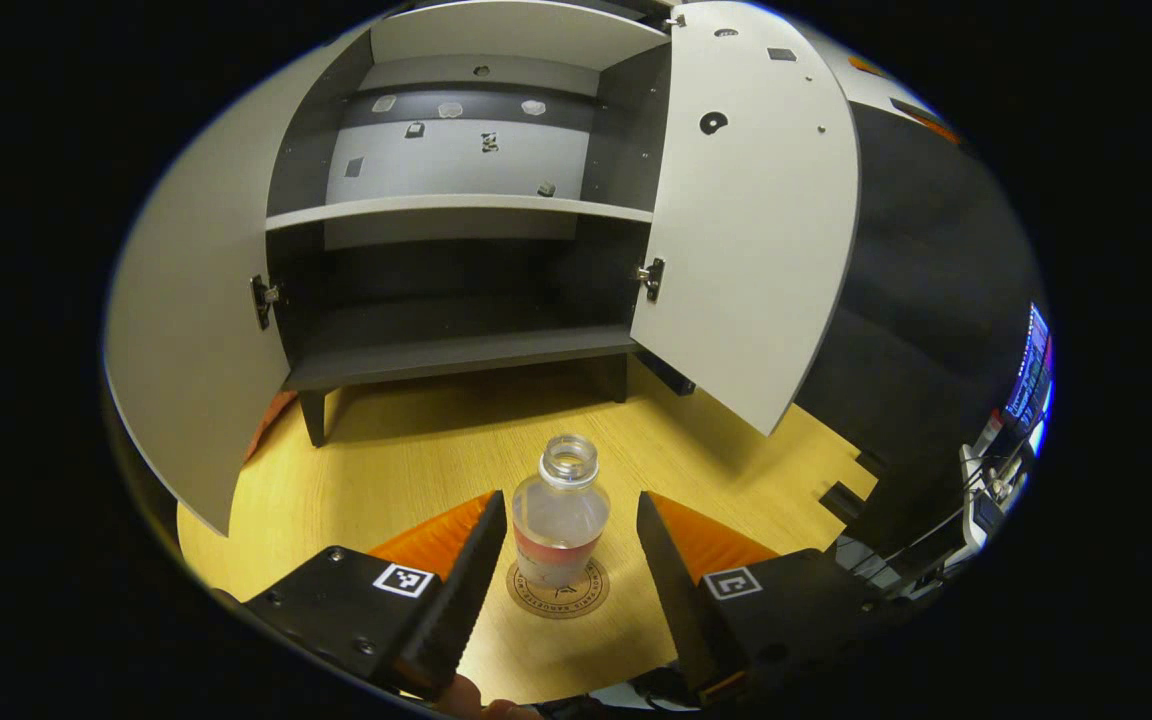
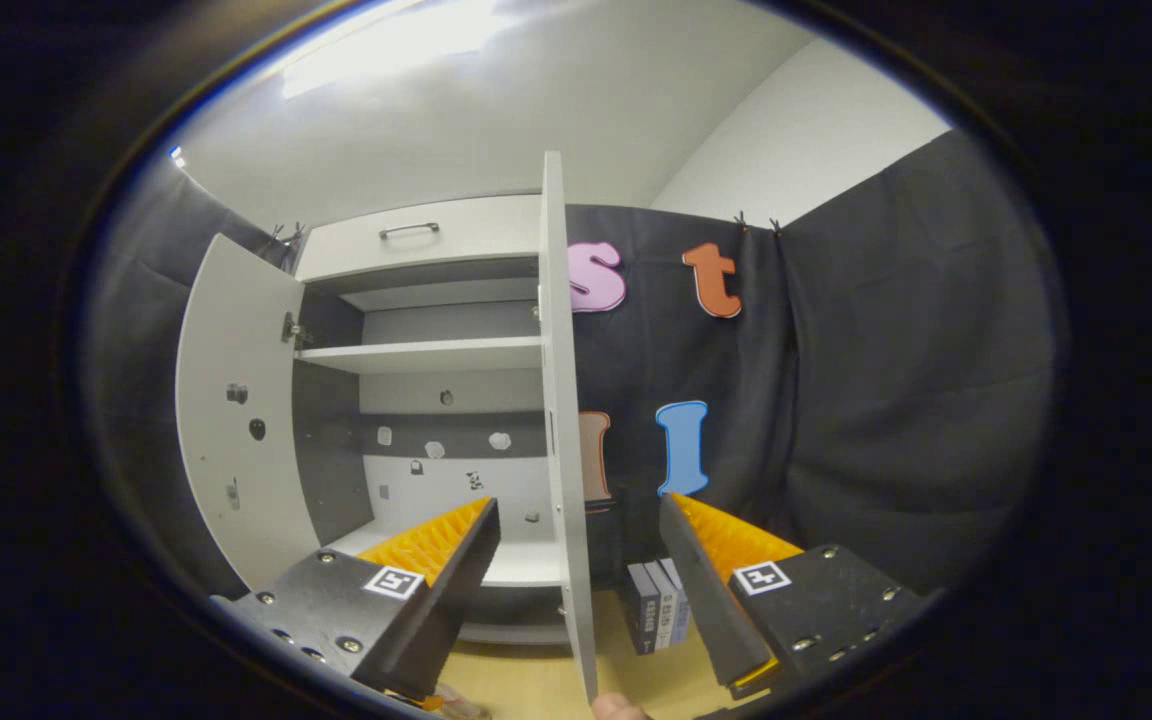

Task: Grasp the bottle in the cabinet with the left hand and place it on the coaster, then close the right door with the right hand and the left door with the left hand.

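Note:
A clear capless bottle (image 1: 560, 520) with a reddish label stands upright on a round brown coaster (image 1: 558, 592) on the wooden table. My left gripper (image 1: 570, 555) is open, its fingers on either side of the bottle and apart from it. Behind stands the cabinet (image 1: 456, 345) with both doors swung open: left door (image 1: 186, 330), right door (image 1: 751, 220). In the right gripper view my right gripper (image 2: 576, 560) is open, and the right door's edge (image 2: 561, 420) runs upright between its fingers without touching them. The left door (image 2: 236, 420) stands open beyond.
A shelf (image 1: 456, 208) divides the cabinet; its lower compartment holds nothing. Black cloth wall (image 1: 936, 300) rises behind the right door, with a lit screen and cables (image 1: 1011, 420) at far right. A few books (image 2: 658, 605) stand on the table by the cabinet's right side.

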Tool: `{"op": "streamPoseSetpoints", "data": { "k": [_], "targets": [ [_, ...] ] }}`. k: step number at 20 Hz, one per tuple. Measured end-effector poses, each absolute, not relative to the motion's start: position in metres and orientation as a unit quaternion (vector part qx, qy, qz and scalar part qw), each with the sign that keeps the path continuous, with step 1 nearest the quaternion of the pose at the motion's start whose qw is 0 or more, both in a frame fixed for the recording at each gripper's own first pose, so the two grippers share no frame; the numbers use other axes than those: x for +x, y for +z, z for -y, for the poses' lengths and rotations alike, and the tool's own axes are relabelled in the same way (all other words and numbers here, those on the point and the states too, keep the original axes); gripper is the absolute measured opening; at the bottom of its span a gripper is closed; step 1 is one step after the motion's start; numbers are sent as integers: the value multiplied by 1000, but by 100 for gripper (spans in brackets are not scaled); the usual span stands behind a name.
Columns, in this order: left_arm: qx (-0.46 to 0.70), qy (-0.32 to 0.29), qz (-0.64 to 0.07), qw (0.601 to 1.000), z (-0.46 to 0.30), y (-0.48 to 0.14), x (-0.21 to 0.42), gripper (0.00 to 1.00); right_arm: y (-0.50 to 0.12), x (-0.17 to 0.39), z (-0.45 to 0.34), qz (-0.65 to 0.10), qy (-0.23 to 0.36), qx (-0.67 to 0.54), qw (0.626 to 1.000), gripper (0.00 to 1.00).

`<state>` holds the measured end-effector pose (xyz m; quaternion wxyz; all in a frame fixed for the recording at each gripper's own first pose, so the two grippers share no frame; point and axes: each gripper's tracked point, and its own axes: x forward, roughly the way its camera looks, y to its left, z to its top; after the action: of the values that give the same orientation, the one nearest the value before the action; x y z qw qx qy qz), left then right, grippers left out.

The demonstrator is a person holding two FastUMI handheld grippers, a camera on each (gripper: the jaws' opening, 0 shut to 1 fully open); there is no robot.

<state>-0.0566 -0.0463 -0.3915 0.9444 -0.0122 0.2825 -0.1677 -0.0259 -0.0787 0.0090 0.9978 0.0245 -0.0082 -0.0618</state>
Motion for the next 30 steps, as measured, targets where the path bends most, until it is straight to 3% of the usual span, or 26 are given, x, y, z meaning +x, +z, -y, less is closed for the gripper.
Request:
{"op": "streamPoseSetpoints", "data": {
  "k": [4, 10, 16, 18, 20, 30],
  "targets": [
    [-17, -155, -235, 959, 37, -332, -59, 83, 13, -29, 95, 23, -76, 22, 997, 96],
    [-30, -79, -130, 988, -1, -210, -34, 82, -10, -7, 134, 7, -121, 7, 993, 97],
    [-48, -32, -52, 997, -33, -109, -29, 82, -32, 18, 131, -15, -108, -5, 994, 96],
    [-50, -13, -47, 998, -45, -94, -35, 77, -31, 22, 129, -16, -98, -3, 995, 95],
    [-51, 1, -41, 998, -54, -81, -44, 83, -32, 25, 124, -21, -86, -5, 996, 95],
    [-30, 91, -17, 995, -119, -53, -76, 84, -35, 40, 48, -34, 10, 1, 999, 92]
  ]
}}
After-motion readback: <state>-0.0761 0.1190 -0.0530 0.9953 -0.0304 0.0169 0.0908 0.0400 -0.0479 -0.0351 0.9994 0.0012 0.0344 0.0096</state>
